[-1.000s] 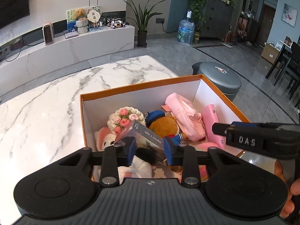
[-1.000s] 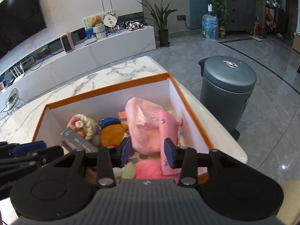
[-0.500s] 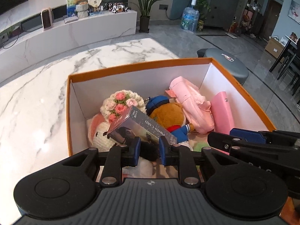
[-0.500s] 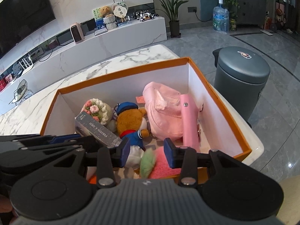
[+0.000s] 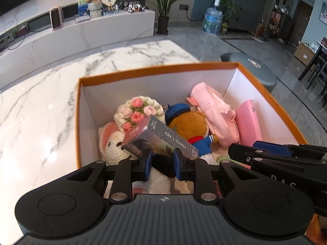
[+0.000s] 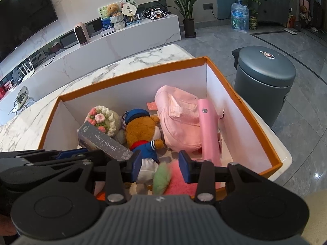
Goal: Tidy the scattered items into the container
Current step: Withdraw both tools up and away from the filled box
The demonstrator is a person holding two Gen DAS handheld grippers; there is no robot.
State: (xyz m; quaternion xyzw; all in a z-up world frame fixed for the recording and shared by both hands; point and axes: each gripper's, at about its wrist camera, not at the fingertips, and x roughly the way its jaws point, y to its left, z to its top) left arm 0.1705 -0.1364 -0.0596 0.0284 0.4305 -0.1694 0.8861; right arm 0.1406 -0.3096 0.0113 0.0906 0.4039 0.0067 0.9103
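Left to right: bare bench [image 5: 40, 106]; box [image 5: 155, 72] with toys packed in. Left gripper [image 5: 162, 160], jaws closed to their narrowest, at the card pack [image 5: 163, 137] at six o'clock; right gripper [image 6: 160, 163], jaws part-open, empty. Tidying looks nearly complete.

Box [image 5: 271, 104]: orange rim, white inside walls. Table [image 5: 40, 106]: white marble, grey veining.

Ahead of the left gripper [image 5: 162, 161] (black body, blue pads): grey-silver photo card box [image 5: 163, 136] with white lettering; cream crochet bouquet [image 5: 139, 110] with pink roses, green leaves; brown plush bear [image 5: 190, 124] in blue cap, red and blue outfit.

Further right: pale pink cap [image 5: 216, 112], brighter pink case [image 5: 249, 122].

Below the right gripper [image 6: 159, 166]: green and pink fluff [image 6: 173, 181] (item unclear).

Bin [image 6: 263, 81]: dark grey-green.
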